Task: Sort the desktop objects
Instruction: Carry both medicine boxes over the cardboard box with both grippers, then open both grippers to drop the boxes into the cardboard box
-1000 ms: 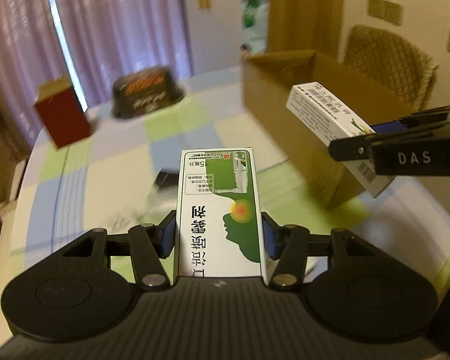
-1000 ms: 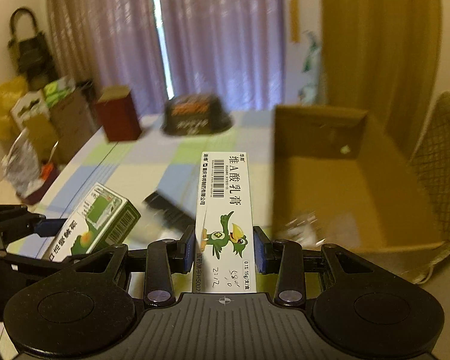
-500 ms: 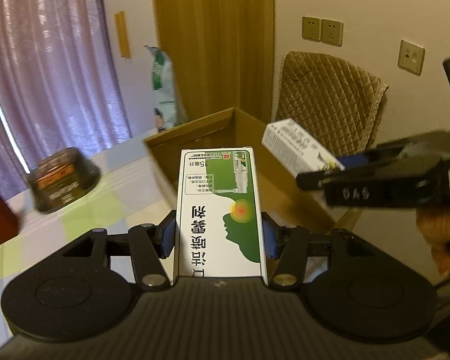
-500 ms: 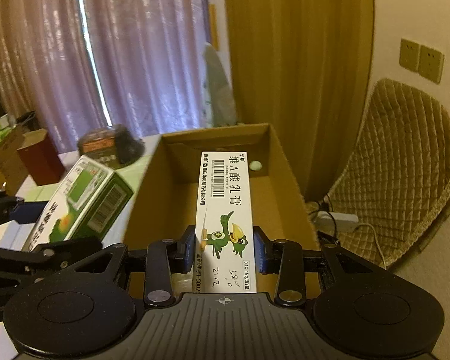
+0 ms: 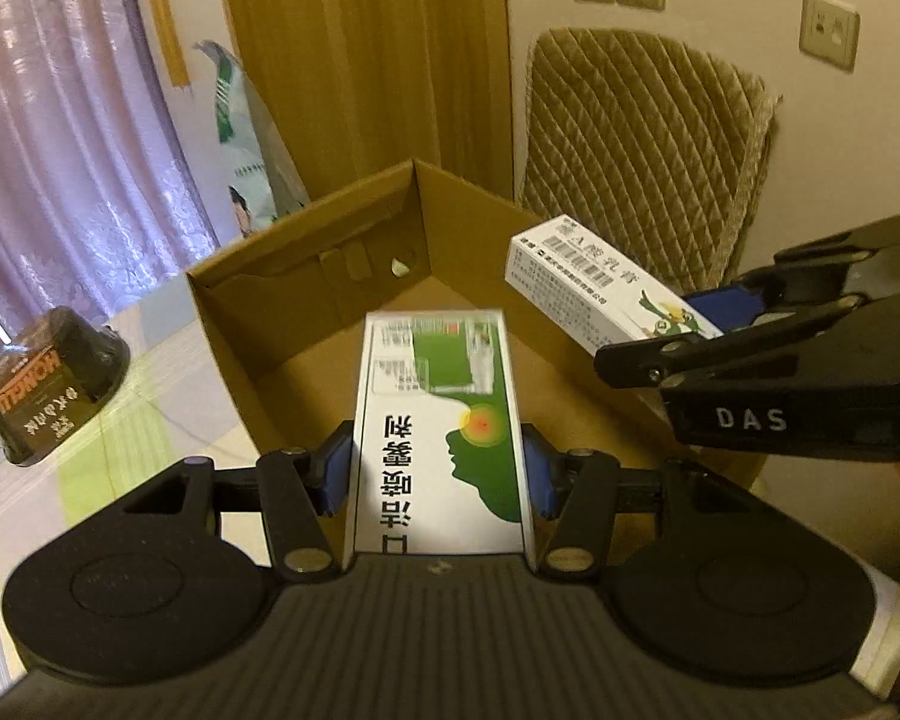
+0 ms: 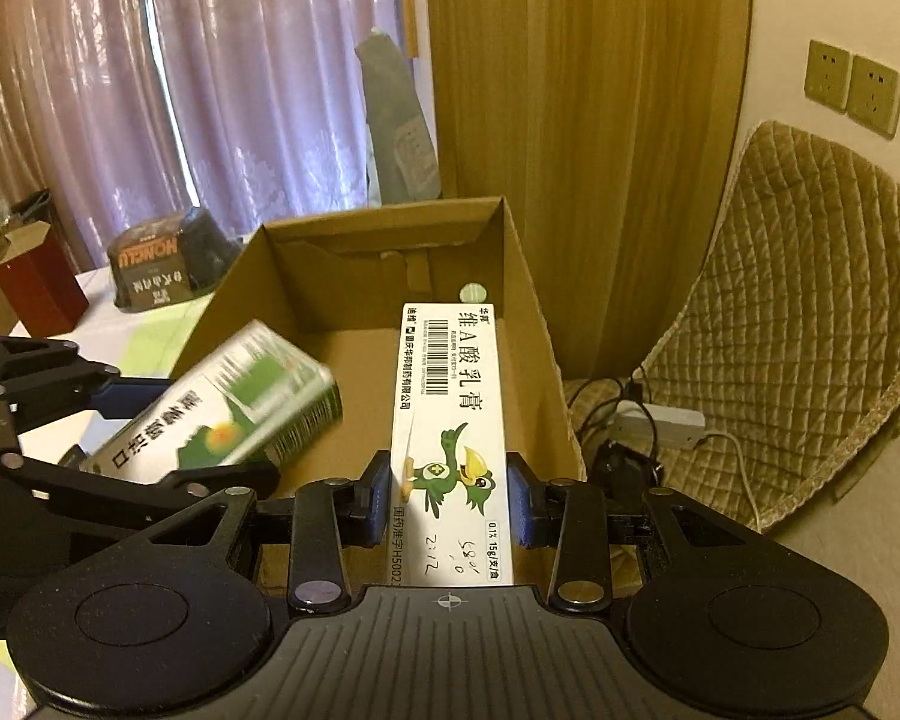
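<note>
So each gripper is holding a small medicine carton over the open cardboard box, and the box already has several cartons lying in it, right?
Not quite. The open brown cardboard box holds no cartons: the right wrist view shows bare floor. The green-and-white carton and white bird-printed carton are both clamped above it.

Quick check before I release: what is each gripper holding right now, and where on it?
The left gripper clamps the green-and-white box across its long sides near the rear end; the right gripper clamps the white bird-print box likewise.

Black tool (image 5: 438,474) w/ blue pads (image 5: 337,471), silver screws, "DAS" marking.
</note>
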Motion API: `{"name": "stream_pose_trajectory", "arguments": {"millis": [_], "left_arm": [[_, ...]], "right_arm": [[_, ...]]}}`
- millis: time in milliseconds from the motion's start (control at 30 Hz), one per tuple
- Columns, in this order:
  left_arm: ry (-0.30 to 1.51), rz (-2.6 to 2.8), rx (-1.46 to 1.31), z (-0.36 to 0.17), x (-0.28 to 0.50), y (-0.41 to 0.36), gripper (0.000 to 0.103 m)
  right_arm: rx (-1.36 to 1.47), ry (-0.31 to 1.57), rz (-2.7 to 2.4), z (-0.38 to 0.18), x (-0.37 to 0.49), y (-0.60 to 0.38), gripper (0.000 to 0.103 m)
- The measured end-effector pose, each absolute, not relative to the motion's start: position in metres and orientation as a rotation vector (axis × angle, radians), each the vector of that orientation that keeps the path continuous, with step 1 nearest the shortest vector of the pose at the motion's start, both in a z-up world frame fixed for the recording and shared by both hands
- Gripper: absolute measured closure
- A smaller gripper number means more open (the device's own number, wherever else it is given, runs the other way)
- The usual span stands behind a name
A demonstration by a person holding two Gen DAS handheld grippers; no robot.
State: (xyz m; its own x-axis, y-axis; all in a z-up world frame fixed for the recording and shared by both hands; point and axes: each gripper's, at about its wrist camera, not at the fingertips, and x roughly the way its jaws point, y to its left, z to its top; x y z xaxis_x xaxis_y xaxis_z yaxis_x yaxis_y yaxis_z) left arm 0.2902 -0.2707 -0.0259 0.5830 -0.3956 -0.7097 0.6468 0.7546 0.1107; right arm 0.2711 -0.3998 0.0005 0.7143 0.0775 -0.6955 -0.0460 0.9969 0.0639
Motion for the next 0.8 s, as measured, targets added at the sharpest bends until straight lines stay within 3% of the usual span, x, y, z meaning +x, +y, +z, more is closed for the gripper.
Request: {"name": "stream_pose_trajectory", "arguments": {"millis": [800], "left_arm": [[0.644,-0.534,0.325,-0.001,0.284,-0.220,0.051]], "right_arm": [[0.033,0.829,0.155,-0.016,0.284,-0.379,0.065]]}}
